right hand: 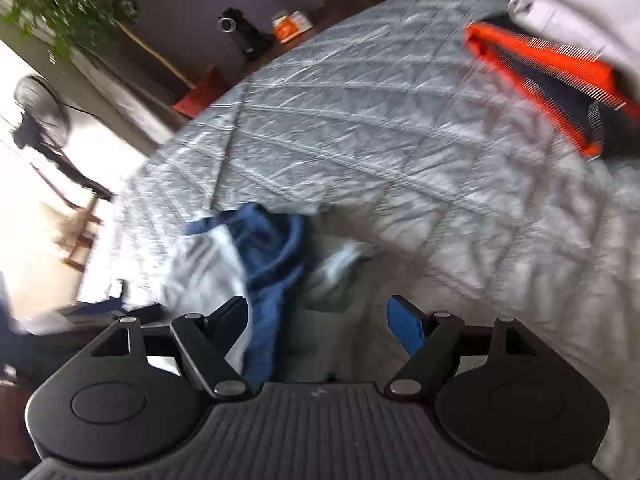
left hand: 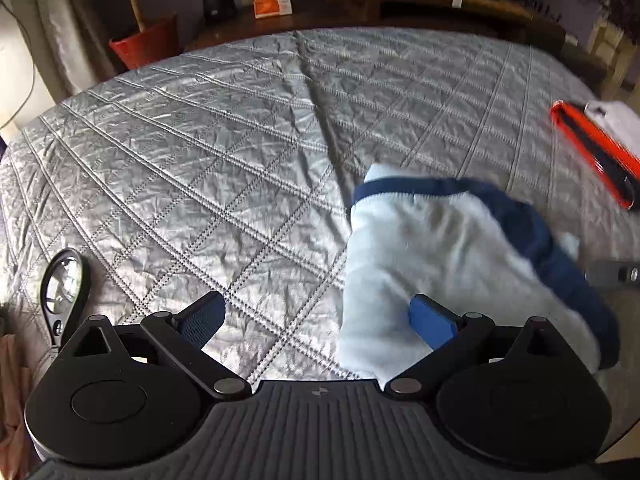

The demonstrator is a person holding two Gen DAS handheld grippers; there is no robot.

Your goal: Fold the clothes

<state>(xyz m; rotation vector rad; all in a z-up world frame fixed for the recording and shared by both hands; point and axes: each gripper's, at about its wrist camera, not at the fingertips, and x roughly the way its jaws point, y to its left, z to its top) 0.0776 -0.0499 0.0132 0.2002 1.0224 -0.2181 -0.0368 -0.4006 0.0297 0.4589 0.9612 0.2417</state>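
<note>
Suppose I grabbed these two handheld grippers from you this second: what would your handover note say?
Left gripper: open, holding nothing, its right finger against the pale blue garment.
Right gripper: open, with the same garment's navy-trimmed cloth bunched between its fingers, not clamped.
Garment: crumpled on the grey quilted bedspread, near the front edge.
Already folded, it seems: an orange and black piece and a white piece, stacked at the bed's far right.
Left to do: spread the blue garment flat, fold it, add it to the stack. The right view is motion-blurred.
</note>
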